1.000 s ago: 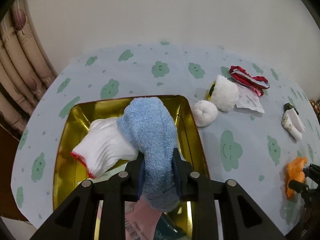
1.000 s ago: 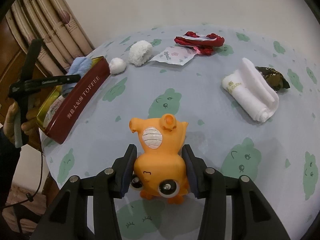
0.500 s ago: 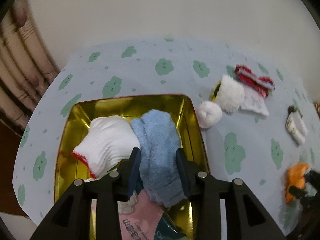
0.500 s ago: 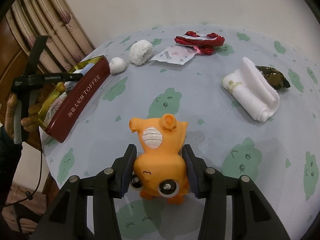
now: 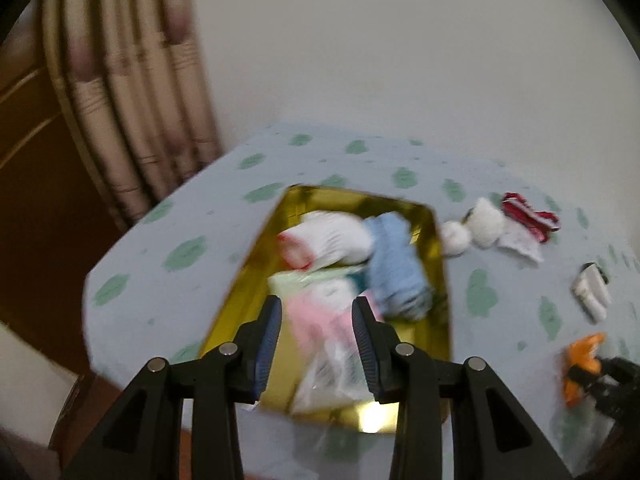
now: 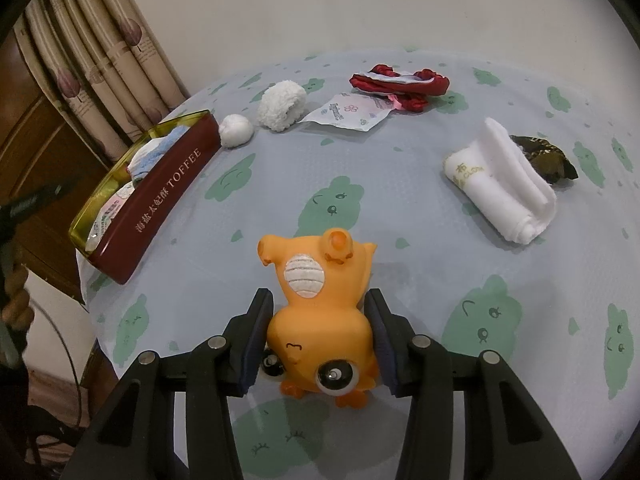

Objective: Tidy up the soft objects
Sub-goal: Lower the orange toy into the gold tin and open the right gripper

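This looks like a room in a home. A round desk (image 6: 400, 184) wears a pale blue cloth printed with green smiling clouds, pleated beige curtains (image 6: 100, 52) with a leaf motif hang beside dark wooden panelling (image 6: 36, 136), and the wall (image 6: 360, 0) behind is plain cream. A maroon toffee tin (image 6: 160, 196) holds socks and other household soft goods.

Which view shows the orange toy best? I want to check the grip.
The right wrist view: the orange toy fills the centre, sharp, clamped in the right claw. The left wrist view shows only a blurred orange scrap at its edge.
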Demonstrator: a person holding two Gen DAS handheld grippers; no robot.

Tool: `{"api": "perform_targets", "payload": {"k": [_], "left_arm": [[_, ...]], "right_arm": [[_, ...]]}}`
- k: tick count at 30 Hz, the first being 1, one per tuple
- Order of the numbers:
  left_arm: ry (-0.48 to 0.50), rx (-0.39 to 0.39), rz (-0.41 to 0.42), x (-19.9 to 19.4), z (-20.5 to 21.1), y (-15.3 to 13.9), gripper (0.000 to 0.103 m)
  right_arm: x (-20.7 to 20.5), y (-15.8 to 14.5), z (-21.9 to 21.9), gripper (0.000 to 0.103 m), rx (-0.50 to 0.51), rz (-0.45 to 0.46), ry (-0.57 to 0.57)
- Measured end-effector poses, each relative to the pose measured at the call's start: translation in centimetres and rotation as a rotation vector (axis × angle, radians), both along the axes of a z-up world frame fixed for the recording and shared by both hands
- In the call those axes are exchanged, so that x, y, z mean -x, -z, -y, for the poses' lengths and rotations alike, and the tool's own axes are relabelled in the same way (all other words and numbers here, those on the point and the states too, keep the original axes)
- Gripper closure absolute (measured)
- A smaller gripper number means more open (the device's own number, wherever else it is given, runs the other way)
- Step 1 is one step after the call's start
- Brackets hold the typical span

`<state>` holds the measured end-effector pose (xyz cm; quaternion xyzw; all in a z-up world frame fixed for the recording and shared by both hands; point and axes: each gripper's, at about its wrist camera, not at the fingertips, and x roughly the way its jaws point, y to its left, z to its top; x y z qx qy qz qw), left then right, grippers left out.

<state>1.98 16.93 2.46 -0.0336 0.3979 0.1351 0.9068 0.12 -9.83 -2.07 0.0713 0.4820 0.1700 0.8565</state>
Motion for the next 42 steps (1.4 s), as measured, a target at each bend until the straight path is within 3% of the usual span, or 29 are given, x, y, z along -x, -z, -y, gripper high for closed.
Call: {"api": "perform_targets", "payload": {"k": [5,10,15,21,25,32,37,42], "left_arm": [[-0.107,0.018,0.017,4.1,-1.8,0.5,0.066],[-0.132,0.004,0.005,5.7,-2.7,0.8,0.066],[-0.133,0.011,-0.001,6.4,-3.3,0.7,0.066],[-0.198,-0.009,0.032,7.7,-4.7,0.2,0.066],[-0.23,-0.017,0.064,8.4,-5.8,-0.4,0.066],[-0.247,-0.04,0.089,8.8,-6.6,-0.9,0.066],[-0.254,-0.063,0.102,9.0,-6.8,-1.1,0.066],[-0.254,-0.028,0.083,8.7,-7.3,-0.7,0.066]], "right_arm": [[0.1,-1.0,-0.1,0.059,-0.04,-0.012,0.004],[-0.2,-4.4,-2.8,0.059,-0.056,0.031,-0.062],[-1.8,-8.0,-9.1,0.059,-0.132,0.05,-0.193],[-4.2,-9.5,-19.2,0.059,-0.234,-0.034,-0.354],[-5.4,-8.9,-25.0,0.059,-0.226,-0.079,-0.401],[-6.9,-6.3,-30.2,0.059,-0.203,-0.132,-0.421],[-7.0,-5.3,-31.8,0.059,-0.125,-0.105,-0.424],[-7.7,-4.3,-31.8,0.058,-0.132,-0.121,-0.41]]}}
